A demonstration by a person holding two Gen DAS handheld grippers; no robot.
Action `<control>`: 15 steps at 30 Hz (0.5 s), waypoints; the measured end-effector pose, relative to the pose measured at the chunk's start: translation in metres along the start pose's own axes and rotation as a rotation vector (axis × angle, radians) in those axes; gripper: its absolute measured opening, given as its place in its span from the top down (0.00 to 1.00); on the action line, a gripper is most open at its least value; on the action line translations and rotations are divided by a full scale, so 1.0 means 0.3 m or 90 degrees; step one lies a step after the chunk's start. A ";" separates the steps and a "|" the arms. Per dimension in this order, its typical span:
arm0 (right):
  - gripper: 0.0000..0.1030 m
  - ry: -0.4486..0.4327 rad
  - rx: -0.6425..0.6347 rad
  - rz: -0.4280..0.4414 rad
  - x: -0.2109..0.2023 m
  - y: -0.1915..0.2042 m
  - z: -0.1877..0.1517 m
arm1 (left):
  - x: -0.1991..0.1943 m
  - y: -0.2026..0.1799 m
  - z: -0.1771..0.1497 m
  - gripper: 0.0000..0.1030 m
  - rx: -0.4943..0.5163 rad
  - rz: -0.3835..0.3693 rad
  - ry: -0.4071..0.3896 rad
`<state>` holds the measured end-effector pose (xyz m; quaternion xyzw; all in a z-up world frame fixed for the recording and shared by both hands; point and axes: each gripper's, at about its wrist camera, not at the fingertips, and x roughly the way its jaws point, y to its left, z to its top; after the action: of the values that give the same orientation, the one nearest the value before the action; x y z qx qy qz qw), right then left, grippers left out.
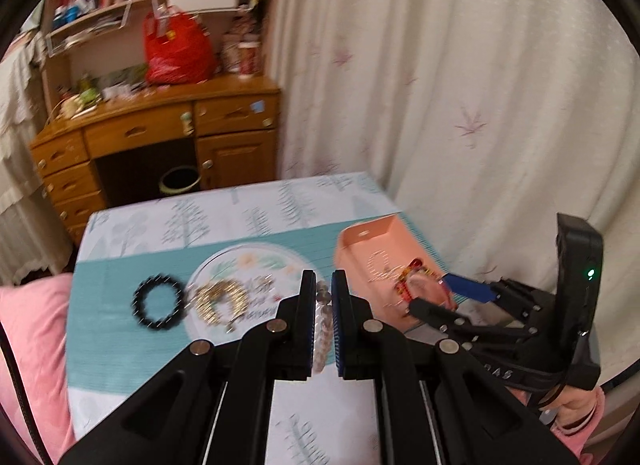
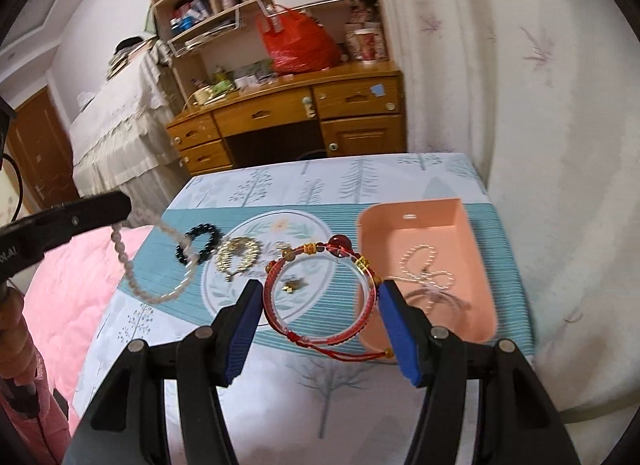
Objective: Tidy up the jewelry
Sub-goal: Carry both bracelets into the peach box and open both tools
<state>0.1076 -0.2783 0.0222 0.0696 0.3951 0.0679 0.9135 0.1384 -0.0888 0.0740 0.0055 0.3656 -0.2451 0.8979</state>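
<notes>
The left claw (image 1: 323,297) is closed narrow on a strand of pale pink beads (image 2: 132,285). In the left wrist view the beads show in the slim gap between the blue pads and run down along it. In the right wrist view the strand hangs from the claw tip at 9 o'clock and loops down over the near left part of the counter (image 2: 320,185).

The right claw (image 2: 316,321) stands at a middling width with a red cord bracelet (image 2: 320,297) between its pads. The ring spans the gap, its left side against the left pad and its right side at the right pad; it looks held, lifted above the cloth. A dark red bead sits at the ring's 12 o'clock and a small gold charm shows through its middle.

On the counter, a black bead bracelet (image 1: 159,302) lies at 10 o'clock from the left claw, with a gold bracelet (image 1: 219,299) just beside it, toward the claw, on the round print of the cloth. A peach tray (image 2: 472,249) lies at 2 o'clock from the right claw, near the curtain (image 2: 540,105). Inside it lies a thin pearl-like chain (image 2: 424,269). The tray's near left corner sits behind the right pad.
</notes>
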 end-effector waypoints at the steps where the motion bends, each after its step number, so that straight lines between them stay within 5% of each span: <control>1: 0.42 0.000 0.005 -0.004 -0.001 -0.016 0.000 | 0.010 -0.019 0.011 0.95 0.004 -0.007 -0.001; 15: 0.41 0.016 0.105 -0.049 0.038 -0.257 -0.028 | 0.298 -0.244 0.097 0.95 0.069 -0.101 0.044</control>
<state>0.1146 -0.3511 -0.0056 0.1284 0.4130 0.0007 0.9016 0.1798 -0.1978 0.0488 0.0334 0.3822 -0.3348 0.8607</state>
